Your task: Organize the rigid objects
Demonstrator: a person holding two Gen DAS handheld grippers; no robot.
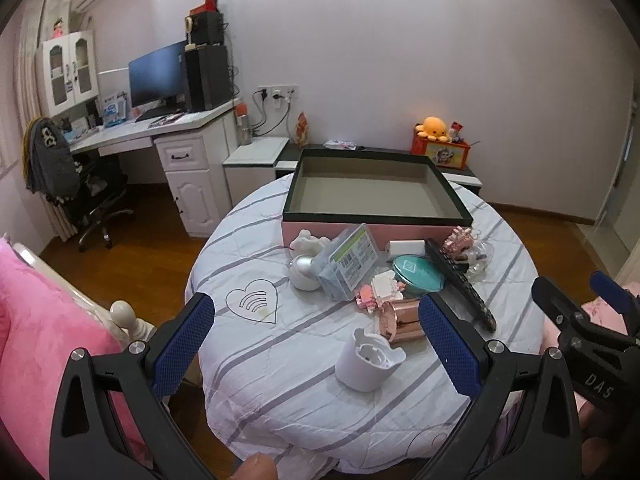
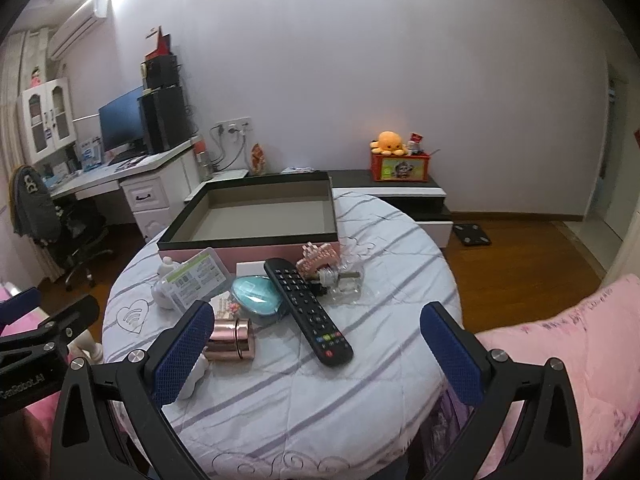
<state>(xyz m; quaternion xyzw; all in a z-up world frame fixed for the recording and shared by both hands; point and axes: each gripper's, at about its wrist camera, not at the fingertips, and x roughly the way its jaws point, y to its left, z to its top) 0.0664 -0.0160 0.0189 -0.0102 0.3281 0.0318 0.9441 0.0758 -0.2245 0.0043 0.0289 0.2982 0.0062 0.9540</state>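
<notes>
Round table (image 1: 280,360), striped white cloth. Open box (image 1: 376,216), pink walls, dark rim, grey inside, at 12 o'clock. Clutter just before it: black remote (image 2: 308,312), teal oval case (image 2: 256,300), rose-gold cylinder (image 2: 232,344) on its side, white cup (image 1: 366,364) at 6. Left gripper (image 1: 316,344) jaws apart, holding nothing; right gripper (image 2: 316,348) likewise.
</notes>
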